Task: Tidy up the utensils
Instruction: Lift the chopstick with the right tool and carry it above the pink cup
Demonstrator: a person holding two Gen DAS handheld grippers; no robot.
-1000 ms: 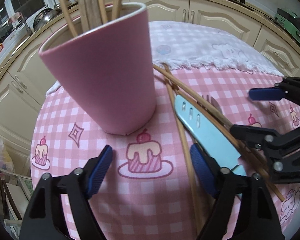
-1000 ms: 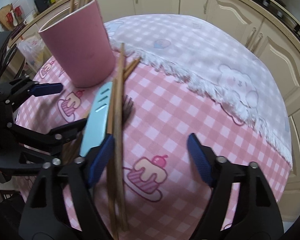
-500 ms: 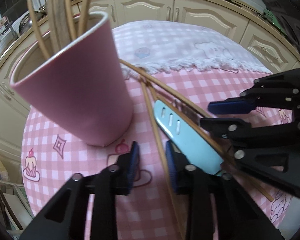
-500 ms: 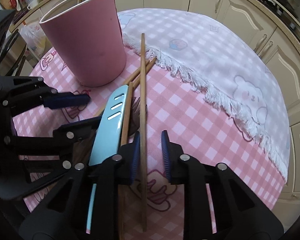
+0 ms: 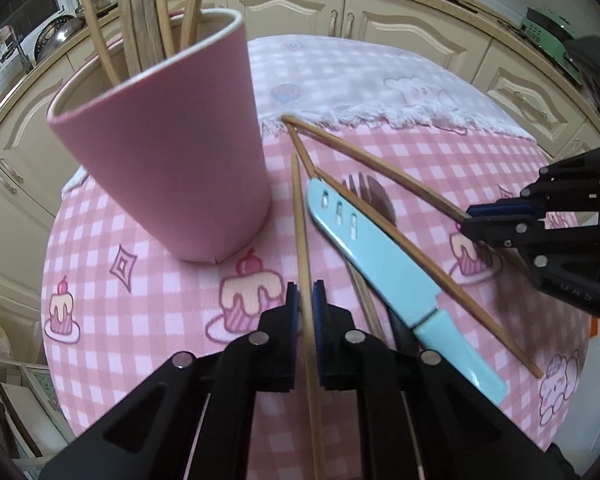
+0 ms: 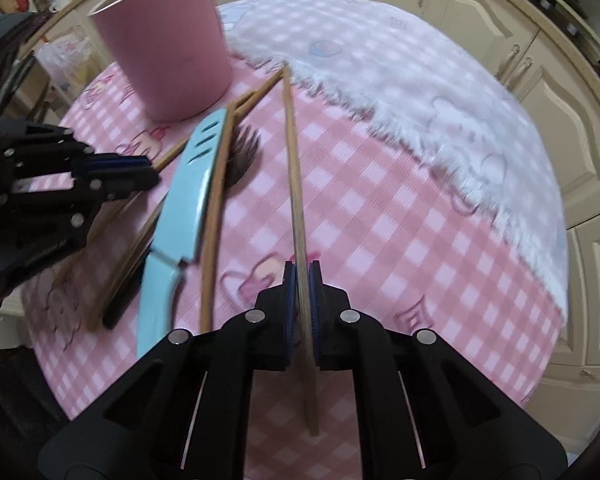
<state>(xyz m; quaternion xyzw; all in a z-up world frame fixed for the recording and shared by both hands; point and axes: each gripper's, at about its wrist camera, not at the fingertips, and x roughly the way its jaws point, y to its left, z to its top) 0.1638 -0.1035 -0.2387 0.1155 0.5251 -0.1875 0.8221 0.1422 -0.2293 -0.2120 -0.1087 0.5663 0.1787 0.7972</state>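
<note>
A pink cup (image 5: 168, 160) holding several wooden chopsticks stands on the pink checked tablecloth (image 5: 140, 288); it also shows in the right wrist view (image 6: 168, 40). My left gripper (image 5: 306, 300) is shut on one wooden chopstick (image 5: 300, 216) just right of the cup. My right gripper (image 6: 301, 280) is shut on another chopstick (image 6: 292, 152); it shows in the left wrist view (image 5: 476, 216). Between them lie a light blue knife (image 5: 372, 256), a fork (image 5: 364, 188) and more chopsticks (image 5: 440, 272).
A white fringed cloth (image 6: 440, 100) covers the far part of the round table. Cream kitchen cabinets (image 5: 380, 12) surround it. The table edge (image 5: 56, 360) drops off close on the left.
Both grippers went from wide open to shut, each closing on a chopstick. The right gripper's chopstick has lifted slightly off the pile.
</note>
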